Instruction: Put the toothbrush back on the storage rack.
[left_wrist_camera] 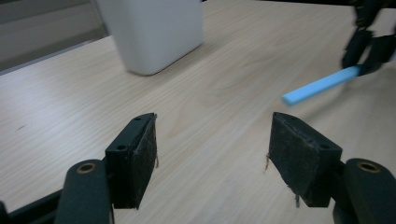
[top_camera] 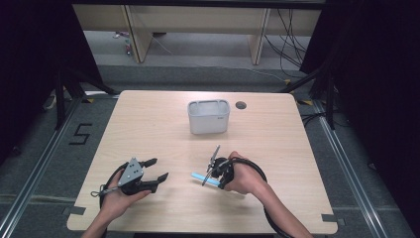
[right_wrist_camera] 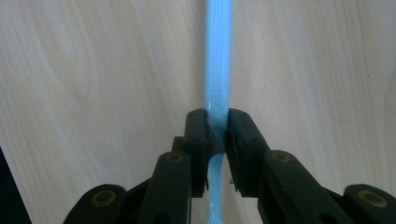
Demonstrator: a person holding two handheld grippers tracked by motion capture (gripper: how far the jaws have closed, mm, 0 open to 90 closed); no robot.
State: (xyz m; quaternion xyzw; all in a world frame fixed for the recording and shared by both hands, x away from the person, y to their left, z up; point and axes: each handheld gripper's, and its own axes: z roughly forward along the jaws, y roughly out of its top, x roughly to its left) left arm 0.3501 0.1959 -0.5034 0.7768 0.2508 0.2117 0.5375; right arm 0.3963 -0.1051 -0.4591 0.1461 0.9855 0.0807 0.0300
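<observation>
A light blue toothbrush-like stick [top_camera: 199, 176] [left_wrist_camera: 322, 85] [right_wrist_camera: 217, 70] lies low over the wooden table, right of centre near the front. My right gripper [top_camera: 214, 174] [right_wrist_camera: 217, 126] is shut on it, the jaws pinching its narrow part, the ribbed handle pointing away from the camera. A white tub [top_camera: 208, 116] [left_wrist_camera: 154, 32] stands upright at the table's middle back. My left gripper [top_camera: 157, 168] [left_wrist_camera: 212, 149] is at the front left, open, with only bare table between its pads; the stick's free end is ahead and to its right.
The wooden table [top_camera: 148, 129] has a round cable hole [top_camera: 240, 105] behind the tub on the right. Black cables loop from both grippers toward the front edge. Grey floor with a taped "5" [top_camera: 80, 134] lies to the left.
</observation>
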